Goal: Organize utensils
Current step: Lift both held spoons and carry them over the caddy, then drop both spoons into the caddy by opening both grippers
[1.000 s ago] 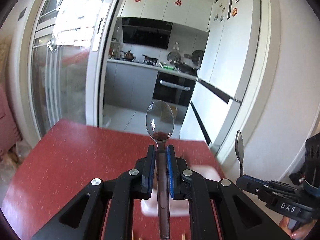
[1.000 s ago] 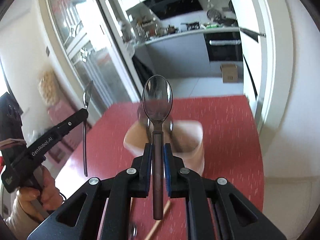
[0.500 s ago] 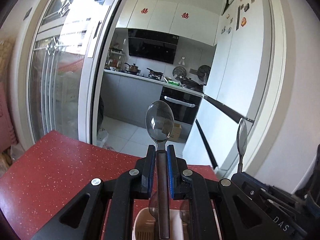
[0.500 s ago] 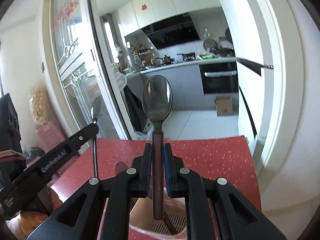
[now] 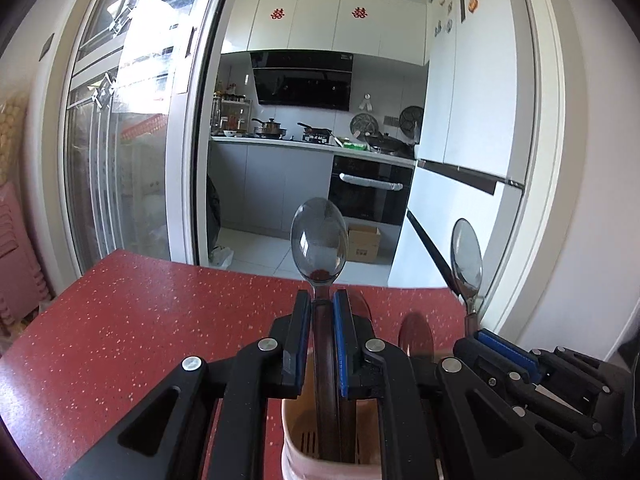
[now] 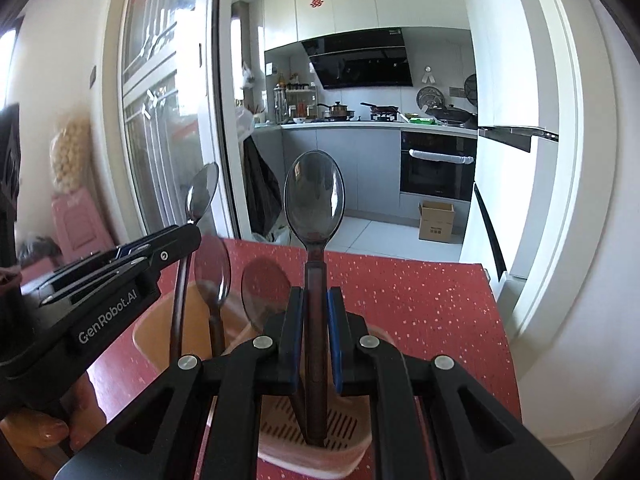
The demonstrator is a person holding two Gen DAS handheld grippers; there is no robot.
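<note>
My left gripper (image 5: 322, 308) is shut on a steel spoon with a dark wooden handle (image 5: 319, 240), held upright, its handle reaching down into the pink utensil holder (image 5: 296, 436). My right gripper (image 6: 316, 300) is shut on a like spoon (image 6: 314, 200), upright, its handle end resting on the slotted bottom of the holder (image 6: 312, 452). Each gripper shows in the other's view: the right one with its spoon (image 5: 466, 256), the left one with its spoon (image 6: 203, 196). Two more spoons (image 6: 212, 268) stand in the holder.
The holder stands on a red speckled table (image 5: 140, 312), whose far edge (image 6: 420, 262) faces a kitchen doorway. A glass sliding door (image 5: 132, 160) is at the left, a white wall (image 6: 592, 240) at the right.
Both grippers have tilted up and lowered their spoons; the handles now reach down into the holder. The holder has come close under both grippers.
</note>
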